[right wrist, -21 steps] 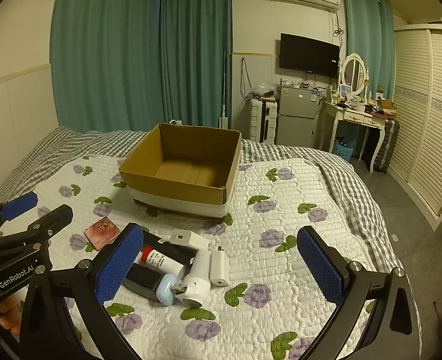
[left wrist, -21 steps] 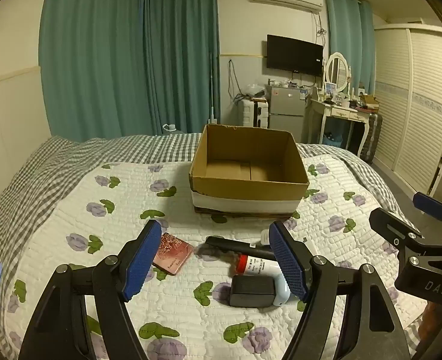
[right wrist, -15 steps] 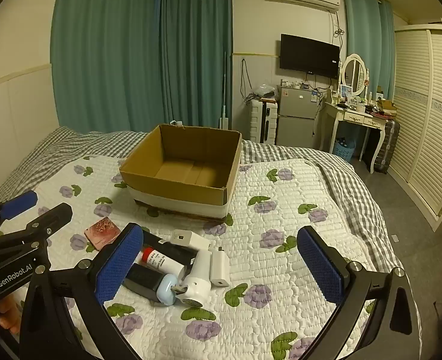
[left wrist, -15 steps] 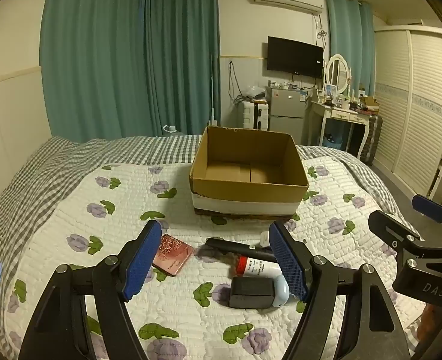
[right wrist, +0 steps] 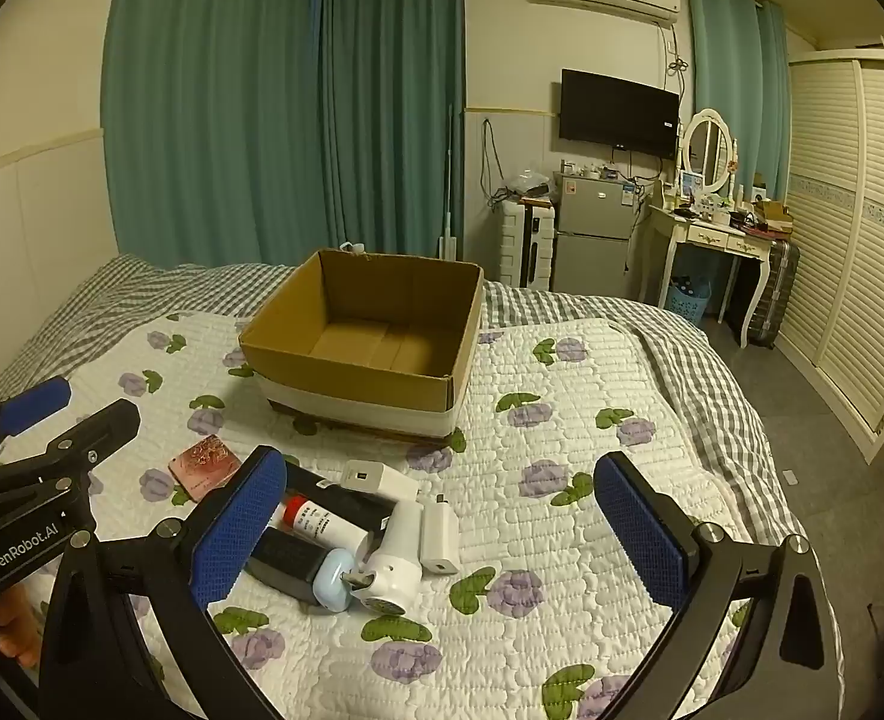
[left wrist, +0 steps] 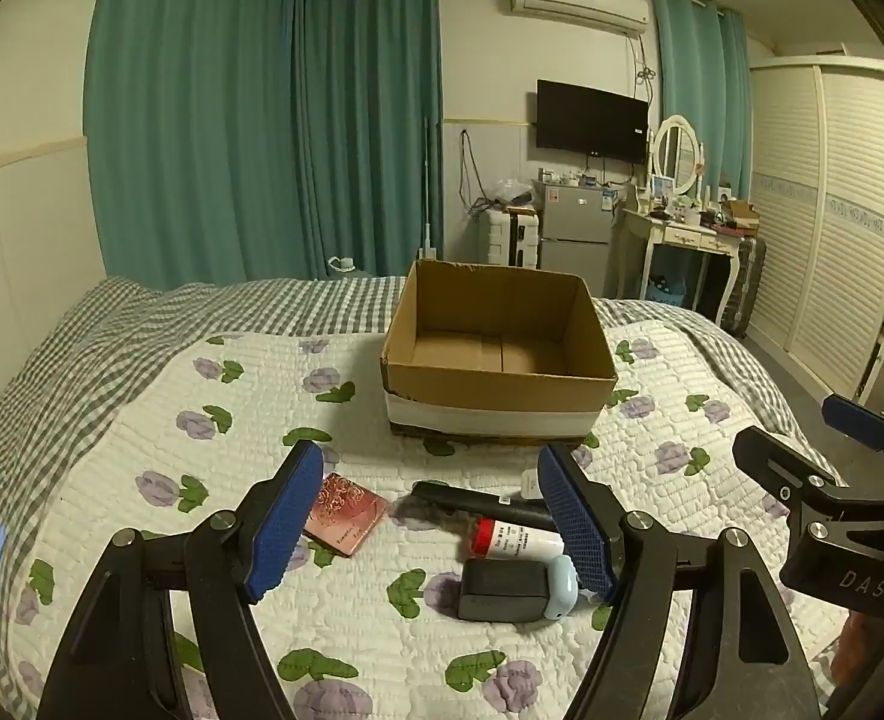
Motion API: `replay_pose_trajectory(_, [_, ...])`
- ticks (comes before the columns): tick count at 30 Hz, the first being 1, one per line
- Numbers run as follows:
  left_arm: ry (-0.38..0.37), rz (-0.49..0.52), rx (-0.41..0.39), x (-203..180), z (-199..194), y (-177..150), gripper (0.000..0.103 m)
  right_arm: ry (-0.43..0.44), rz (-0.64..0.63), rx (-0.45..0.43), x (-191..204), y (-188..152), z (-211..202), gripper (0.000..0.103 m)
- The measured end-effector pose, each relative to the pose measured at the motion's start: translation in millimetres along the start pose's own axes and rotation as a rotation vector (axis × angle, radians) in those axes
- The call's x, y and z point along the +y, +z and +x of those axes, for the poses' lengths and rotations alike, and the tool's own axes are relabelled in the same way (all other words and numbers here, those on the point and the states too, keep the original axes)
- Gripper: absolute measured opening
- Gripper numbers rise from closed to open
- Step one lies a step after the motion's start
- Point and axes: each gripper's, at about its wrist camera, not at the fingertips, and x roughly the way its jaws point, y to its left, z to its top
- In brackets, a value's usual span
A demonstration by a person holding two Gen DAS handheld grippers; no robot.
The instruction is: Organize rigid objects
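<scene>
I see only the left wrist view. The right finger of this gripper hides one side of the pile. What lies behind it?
Observer: A white handheld device lies there, next to the light blue item.
Operator: Is there anything more to the right of it?
Observer: Yes, a white charger lies flat close beside the device, prongs pointing toward the box.
Operator: Does the right gripper hold something?
Observer: No. The right gripper is open, with nothing between its fingers.
</scene>
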Motion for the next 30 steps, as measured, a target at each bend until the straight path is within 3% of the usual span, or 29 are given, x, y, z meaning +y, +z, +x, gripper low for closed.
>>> replay_pose_trajectory(30, [-0.001,0.017,0.015,-4.5,2.7,-4.2,0.077,0.0,0.0,0.005,-1.3,-0.3,1.6,0.103])
